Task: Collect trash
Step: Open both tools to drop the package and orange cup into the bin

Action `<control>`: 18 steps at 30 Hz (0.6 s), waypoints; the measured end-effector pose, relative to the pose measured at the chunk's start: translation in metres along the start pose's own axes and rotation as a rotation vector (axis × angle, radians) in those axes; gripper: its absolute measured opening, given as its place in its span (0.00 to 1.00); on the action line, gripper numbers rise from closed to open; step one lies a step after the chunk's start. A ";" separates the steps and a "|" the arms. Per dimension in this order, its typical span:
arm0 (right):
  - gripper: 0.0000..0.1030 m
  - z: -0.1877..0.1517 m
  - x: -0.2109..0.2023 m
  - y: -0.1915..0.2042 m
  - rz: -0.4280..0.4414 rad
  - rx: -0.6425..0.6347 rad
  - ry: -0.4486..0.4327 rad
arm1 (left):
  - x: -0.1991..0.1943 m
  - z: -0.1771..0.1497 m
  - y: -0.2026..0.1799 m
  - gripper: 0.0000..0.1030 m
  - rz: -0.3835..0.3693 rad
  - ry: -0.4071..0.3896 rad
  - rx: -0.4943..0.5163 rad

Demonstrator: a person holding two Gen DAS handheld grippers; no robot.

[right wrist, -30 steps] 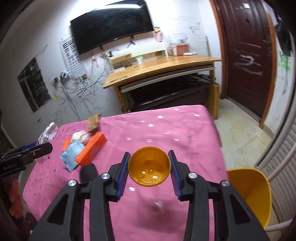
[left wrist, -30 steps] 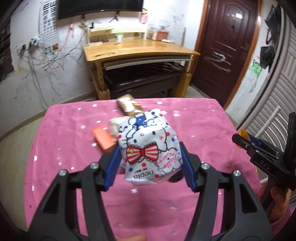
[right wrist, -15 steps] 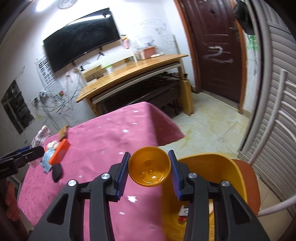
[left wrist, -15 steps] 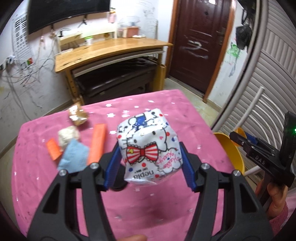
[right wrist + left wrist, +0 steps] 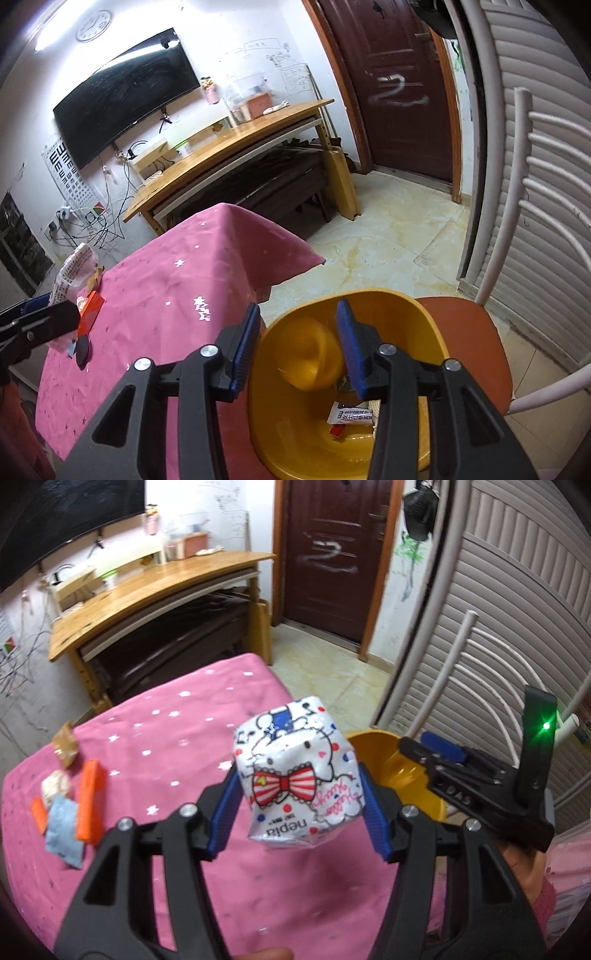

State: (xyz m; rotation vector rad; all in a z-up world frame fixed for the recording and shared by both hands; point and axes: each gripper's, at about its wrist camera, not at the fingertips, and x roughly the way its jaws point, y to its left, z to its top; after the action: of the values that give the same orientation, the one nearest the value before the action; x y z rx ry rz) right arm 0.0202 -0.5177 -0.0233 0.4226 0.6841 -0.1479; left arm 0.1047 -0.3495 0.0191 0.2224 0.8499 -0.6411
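My left gripper (image 5: 297,805) is shut on a white cartoon-print tissue pack (image 5: 295,775), held above the pink table (image 5: 166,738) near its right edge. The yellow bin (image 5: 373,734) stands just past that edge, on an orange chair seat (image 5: 476,339). My right gripper (image 5: 299,317) hangs over the bin (image 5: 424,325) with its jaws opening. An orange cup (image 5: 308,354) shows blurred below and between them, free of the pads and inside the bin. Wrappers lie at the bin's bottom.
On the table's left side lie an orange box (image 5: 90,801), a blue packet (image 5: 62,830), a crumpled tissue (image 5: 55,786) and a brown wrapper (image 5: 65,747). A white chair back (image 5: 517,206) rises to the right. A wooden desk (image 5: 240,140) and a door stand behind.
Both grippers swung right, from over the table to the bin. The right jaws widened and the orange cup slipped out of them, down into the bin. The left still holds the tissue pack.
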 end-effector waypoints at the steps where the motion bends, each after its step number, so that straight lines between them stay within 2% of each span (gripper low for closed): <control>1: 0.49 0.001 0.000 -0.004 0.001 0.009 -0.003 | 0.004 0.002 -0.005 0.56 -0.009 0.005 0.006; 2: 0.57 0.001 -0.001 -0.006 0.003 0.017 -0.007 | 0.006 0.003 -0.009 0.56 -0.015 0.010 0.011; 4: 0.63 0.002 -0.004 -0.011 -0.003 0.031 -0.023 | 0.016 0.007 -0.023 0.56 -0.021 0.018 0.026; 13: 0.64 0.004 -0.030 -0.052 -0.038 0.145 -0.106 | 0.047 0.015 -0.051 0.56 -0.076 0.084 0.034; 15: 0.64 0.005 -0.033 -0.057 -0.037 0.156 -0.116 | 0.052 0.015 -0.056 0.64 -0.099 0.101 0.031; 18: 0.64 0.006 -0.035 -0.060 -0.032 0.161 -0.122 | 0.053 0.015 -0.062 0.67 -0.103 0.104 0.041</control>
State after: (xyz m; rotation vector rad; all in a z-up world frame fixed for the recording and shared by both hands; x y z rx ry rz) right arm -0.0192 -0.5742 -0.0168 0.5523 0.5610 -0.2578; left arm 0.1020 -0.4280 -0.0073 0.2523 0.9534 -0.7488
